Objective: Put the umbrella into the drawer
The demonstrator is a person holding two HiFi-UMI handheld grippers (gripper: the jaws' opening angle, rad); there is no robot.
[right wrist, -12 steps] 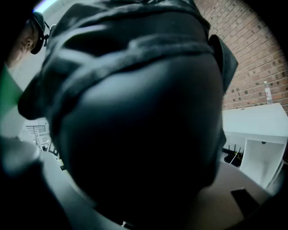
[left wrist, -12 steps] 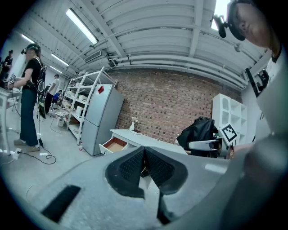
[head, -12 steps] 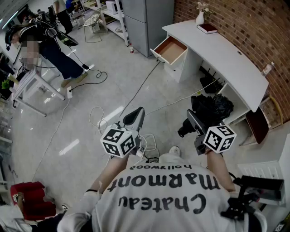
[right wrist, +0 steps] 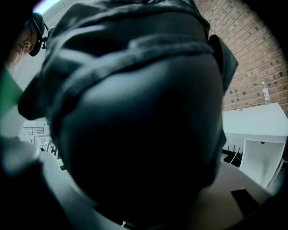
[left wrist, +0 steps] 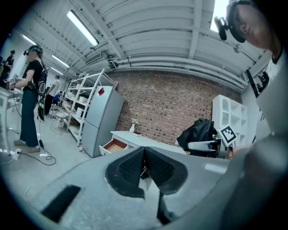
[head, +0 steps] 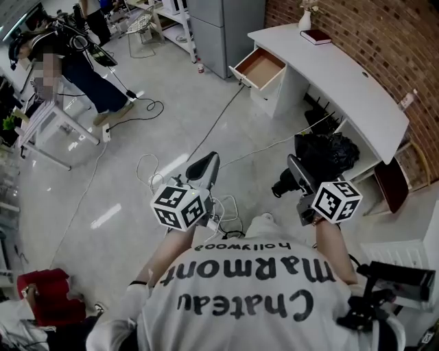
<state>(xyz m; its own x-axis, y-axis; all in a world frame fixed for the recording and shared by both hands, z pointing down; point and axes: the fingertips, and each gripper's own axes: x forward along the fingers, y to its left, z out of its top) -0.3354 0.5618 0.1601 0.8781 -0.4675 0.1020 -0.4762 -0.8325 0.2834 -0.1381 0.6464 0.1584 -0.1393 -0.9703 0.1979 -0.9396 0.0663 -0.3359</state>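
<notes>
A black folded umbrella [head: 326,155] is carried in my right gripper [head: 297,175], whose jaws stand wide and closed on the bundle, its stubby handle end [head: 280,187] poking left. In the right gripper view the umbrella's dark fabric [right wrist: 135,117] fills almost everything and hides the jaws. My left gripper [head: 204,169] is held out beside it, shut and holding nothing; its ribbed pads [left wrist: 135,165] meet. Well ahead across the floor, the wooden-lined drawer [head: 261,66] stands pulled out of the white curved desk [head: 343,82], also visible as a small open drawer [left wrist: 113,145] in the left gripper view.
Cables [head: 209,137] trail across the grey floor toward the desk. A grey fridge [head: 226,27] stands left of the drawer. A vase [head: 304,19] and a book [head: 315,36] sit on the desk. A person [head: 75,62] stands far left, and a chair [head: 389,188] sits at the desk's right end.
The whole head view has shifted slightly, with the desk and drawer a little higher in the picture. Both grippers keep their places before the body, and the umbrella stays in the right one.
</notes>
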